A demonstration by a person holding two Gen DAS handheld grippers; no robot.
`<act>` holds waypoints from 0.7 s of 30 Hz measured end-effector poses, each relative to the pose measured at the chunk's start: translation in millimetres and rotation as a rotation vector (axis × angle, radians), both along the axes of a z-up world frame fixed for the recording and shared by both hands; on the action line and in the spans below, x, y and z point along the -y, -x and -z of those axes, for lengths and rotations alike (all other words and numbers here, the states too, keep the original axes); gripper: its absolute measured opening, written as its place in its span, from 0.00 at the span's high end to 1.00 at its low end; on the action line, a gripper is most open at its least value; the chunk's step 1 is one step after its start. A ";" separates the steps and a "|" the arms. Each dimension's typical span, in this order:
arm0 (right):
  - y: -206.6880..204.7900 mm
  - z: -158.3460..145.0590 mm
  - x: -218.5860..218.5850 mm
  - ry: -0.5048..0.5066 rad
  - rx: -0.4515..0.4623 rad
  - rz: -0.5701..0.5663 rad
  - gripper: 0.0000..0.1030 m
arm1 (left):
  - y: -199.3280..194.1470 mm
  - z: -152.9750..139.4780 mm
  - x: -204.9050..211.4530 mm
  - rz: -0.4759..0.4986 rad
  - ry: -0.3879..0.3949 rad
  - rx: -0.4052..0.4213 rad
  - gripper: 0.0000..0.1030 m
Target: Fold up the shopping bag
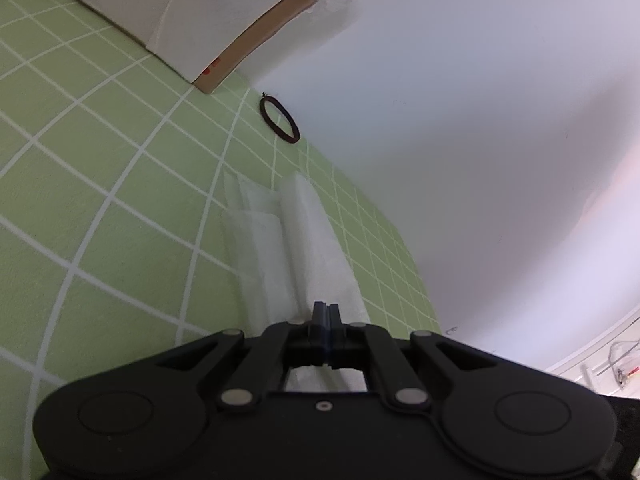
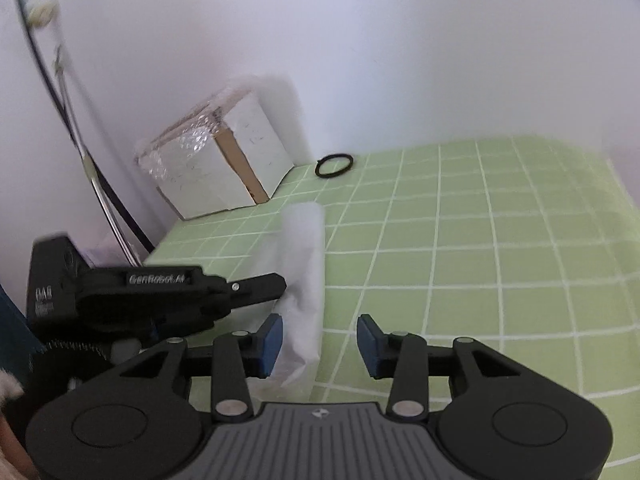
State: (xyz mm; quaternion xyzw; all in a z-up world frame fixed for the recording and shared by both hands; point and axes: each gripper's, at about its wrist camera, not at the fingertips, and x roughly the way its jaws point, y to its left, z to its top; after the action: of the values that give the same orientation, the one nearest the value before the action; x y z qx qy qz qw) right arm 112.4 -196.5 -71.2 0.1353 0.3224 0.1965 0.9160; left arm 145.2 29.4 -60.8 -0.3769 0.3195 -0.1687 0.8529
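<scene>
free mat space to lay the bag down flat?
Open green mat right of the white bag, out to its right edge. Crowded left and back: left gripper on the bag, right gripper open beside it, box, hair tie.

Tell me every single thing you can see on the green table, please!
Shopping bag: one, white, folded into a long strip on the table.
Hair tie: one, black, by the wall.
Box: one, brown with white paper and clear wrap, in the corner.
Table: one, green with white grid lines.
Wall: white, behind the table.
Left gripper: one, black, shut on the shopping bag.
Right gripper: one, black with blue pads, open, the bag's end between its fingers.
</scene>
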 end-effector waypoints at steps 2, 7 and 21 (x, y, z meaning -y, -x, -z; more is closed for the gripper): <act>-6.5 3.9 4.0 -0.054 -0.026 -0.018 0.58 | -5.8 -0.9 -3.4 -0.002 0.011 -0.007 0.98; -23.7 10.9 1.9 -0.115 -0.068 -0.059 0.63 | -4.0 2.5 -2.1 -0.003 0.005 -0.005 0.98; 1.2 -17.2 -50.8 0.451 0.119 -0.167 0.79 | -23.7 7.0 38.8 -0.026 -0.015 -0.017 0.98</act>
State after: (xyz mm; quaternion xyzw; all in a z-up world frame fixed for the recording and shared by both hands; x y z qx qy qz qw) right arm 111.2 -145.6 -54.1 -0.1113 0.3138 0.2021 0.9210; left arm 169.0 -9.4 -67.8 -0.3762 0.3232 -0.1520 0.8549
